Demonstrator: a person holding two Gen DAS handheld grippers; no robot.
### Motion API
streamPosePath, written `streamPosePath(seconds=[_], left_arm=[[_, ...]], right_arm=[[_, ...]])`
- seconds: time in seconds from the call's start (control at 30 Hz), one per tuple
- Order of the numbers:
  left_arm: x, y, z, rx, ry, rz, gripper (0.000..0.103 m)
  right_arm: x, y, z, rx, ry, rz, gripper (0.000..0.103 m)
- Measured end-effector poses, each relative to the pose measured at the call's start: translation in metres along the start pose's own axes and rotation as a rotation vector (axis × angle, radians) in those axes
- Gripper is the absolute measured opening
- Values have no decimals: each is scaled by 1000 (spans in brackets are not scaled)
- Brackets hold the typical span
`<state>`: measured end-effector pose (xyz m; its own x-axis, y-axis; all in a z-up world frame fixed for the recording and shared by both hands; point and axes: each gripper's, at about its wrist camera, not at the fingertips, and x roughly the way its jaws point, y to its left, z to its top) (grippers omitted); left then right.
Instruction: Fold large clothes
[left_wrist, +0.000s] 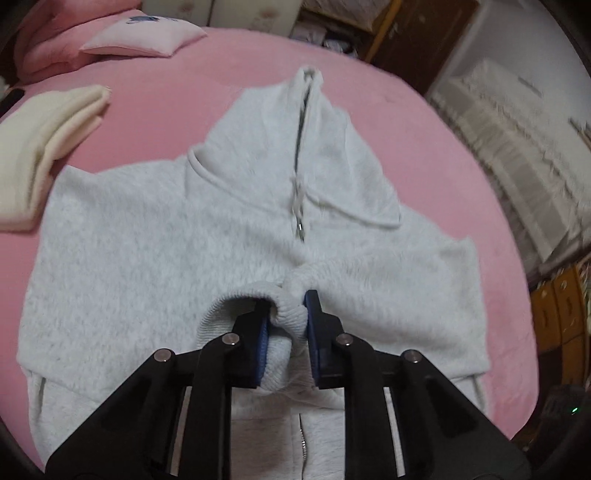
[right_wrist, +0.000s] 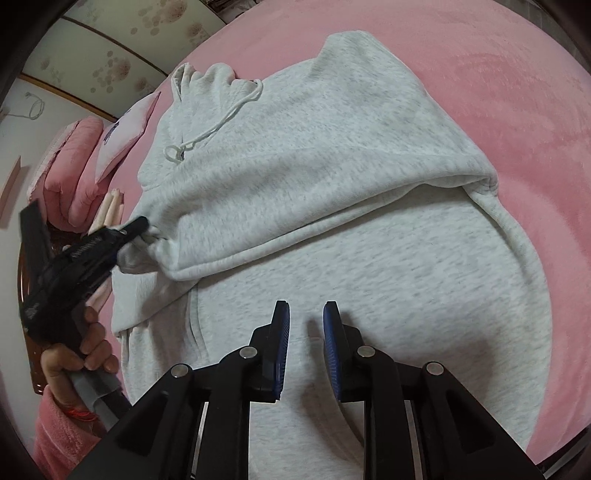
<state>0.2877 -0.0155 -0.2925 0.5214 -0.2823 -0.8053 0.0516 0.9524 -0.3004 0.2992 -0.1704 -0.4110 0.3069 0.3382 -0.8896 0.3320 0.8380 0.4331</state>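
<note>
A light grey zip hoodie (left_wrist: 147, 236) lies face up on the pink bed (left_wrist: 443, 155), its hood (left_wrist: 332, 147) pointing away and both sleeves folded across the chest. My left gripper (left_wrist: 288, 299) is shut on the ribbed sleeve cuff (left_wrist: 290, 321), which bunches between the blue pads. The right wrist view shows the same left gripper (right_wrist: 136, 225) pinching that cuff at the hoodie's left side. My right gripper (right_wrist: 306, 304) hovers over the hoodie's body (right_wrist: 406, 295), open by a narrow gap with nothing between its fingers. The white drawstring (right_wrist: 207, 133) lies on the hood.
A folded cream cloth (left_wrist: 44, 147) lies on the bed left of the hoodie. Pink pillows (left_wrist: 144, 37) and a rolled quilt (left_wrist: 48, 44) sit at the head of the bed. Wooden furniture (left_wrist: 424, 40) stands beyond the bed's right edge. A person's hand (right_wrist: 92, 354) grips the left tool.
</note>
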Motion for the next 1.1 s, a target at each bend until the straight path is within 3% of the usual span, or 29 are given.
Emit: streamPosePath(seconds=[0.07,0.13,0.27,0.37,0.43,0.5,0.53,0.6,0.67,0.7,0.73,0.8,0.83,0.87,0.9,0.93,1.0,1.1], left_arm=[[-14,4,4,-1,-24,32,14],[-18,11,3,28,-31,134,14],[10,32,-6,-32,90,122,16],[15,21,-11,45,96,215,28],[2,13,-10,53,48,279,43],[-19,2,-9,34,-27,400,63],[-33,-4,-12,26,-85,432,68],[-45,-17,-16,30,-124,366,68],[-36,-28,-20,68,-62,269,68],[-26,-35,-22,95,-18,268,61],[-9,-42,-27,149,40,319,48],[26,-39,-37,201,143,474,38],[41,-27,-42,171,204,533,37],[51,-12,-46,96,247,521,37],[50,-1,-50,28,242,483,37],[44,9,-49,-60,209,442,37],[39,9,-46,-82,211,447,37],[20,-8,-42,-65,203,476,35]], right_arm=[[-5,1,4,-24,-9,1,19],[-10,2,7,-39,-20,1,19],[-19,0,13,-43,-29,13,19],[-31,5,19,-73,-93,94,19],[-39,13,28,-119,-156,139,19],[-40,22,38,-145,-180,129,19],[-33,24,46,-151,-176,120,19],[-13,27,58,-142,-119,115,19],[10,29,67,-147,-9,24,19],[20,28,69,-155,39,-55,19],[26,24,70,-154,62,-135,18],[19,11,71,-122,21,-123,18],[11,-2,72,-92,-15,-146,15],[5,-14,73,-72,-29,-189,13],[-1,-30,75,-47,-48,-237,3],[-5,-45,77,-16,-56,-251,0],[-13,-72,85,60,-40,-125,0],[-29,-70,96,8,-80,-76,0]])
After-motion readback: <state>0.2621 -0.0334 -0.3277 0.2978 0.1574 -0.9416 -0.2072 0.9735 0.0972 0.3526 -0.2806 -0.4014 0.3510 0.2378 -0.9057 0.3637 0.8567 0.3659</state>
